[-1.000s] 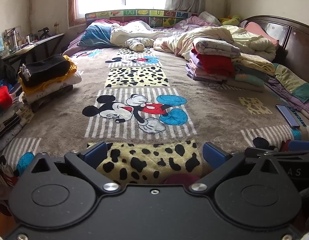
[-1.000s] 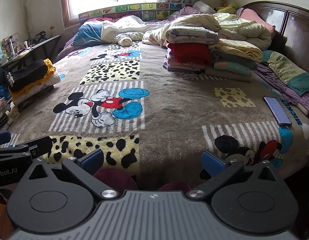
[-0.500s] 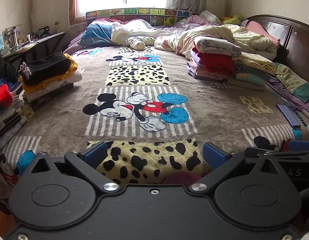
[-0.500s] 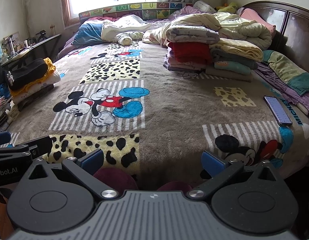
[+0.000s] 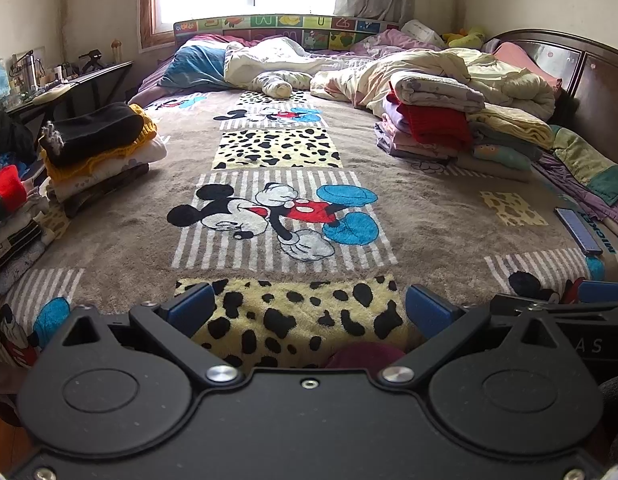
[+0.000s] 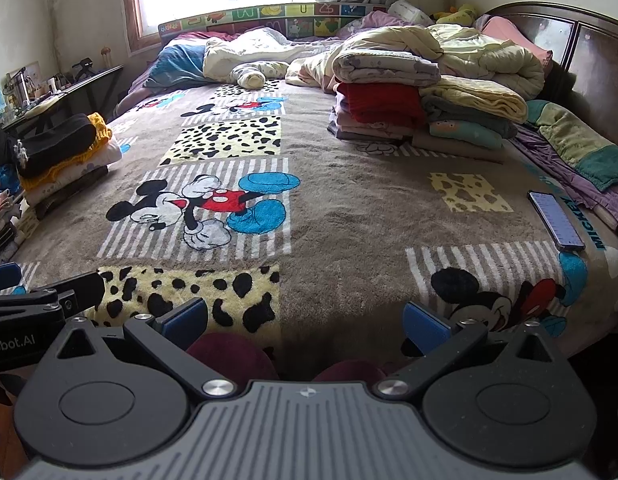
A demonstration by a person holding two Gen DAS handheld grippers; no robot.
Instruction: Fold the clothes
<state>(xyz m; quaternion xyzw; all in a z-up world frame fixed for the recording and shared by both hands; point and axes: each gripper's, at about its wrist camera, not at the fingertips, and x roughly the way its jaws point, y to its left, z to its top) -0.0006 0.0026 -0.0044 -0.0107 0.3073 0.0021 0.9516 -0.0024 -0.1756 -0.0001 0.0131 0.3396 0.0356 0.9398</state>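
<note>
A stack of folded clothes [image 5: 429, 124] with a red sweater sits at the far right of the bed; it also shows in the right wrist view [image 6: 385, 100]. A second stack [image 5: 97, 148], topped by a black garment, sits at the left edge, also in the right wrist view [image 6: 57, 152]. My left gripper [image 5: 309, 308] is open and empty over the near edge of the Mickey Mouse blanket [image 5: 277, 216]. My right gripper [image 6: 305, 320] is open and empty beside it. A dark red cloth [image 6: 229, 356] shows below the right gripper's fingers.
A phone [image 6: 555, 220] lies on the blanket at the right. Rumpled quilts [image 5: 449, 72] and pillows fill the far end under the window. A dark headboard [image 6: 581, 44] stands at the right. A cluttered desk [image 5: 57, 88] stands at the left. More clothes [image 5: 9, 208] are piled at the far left.
Both views have shifted very slightly; the grippers stay open over the bed's near edge and nothing on the bed has moved.
</note>
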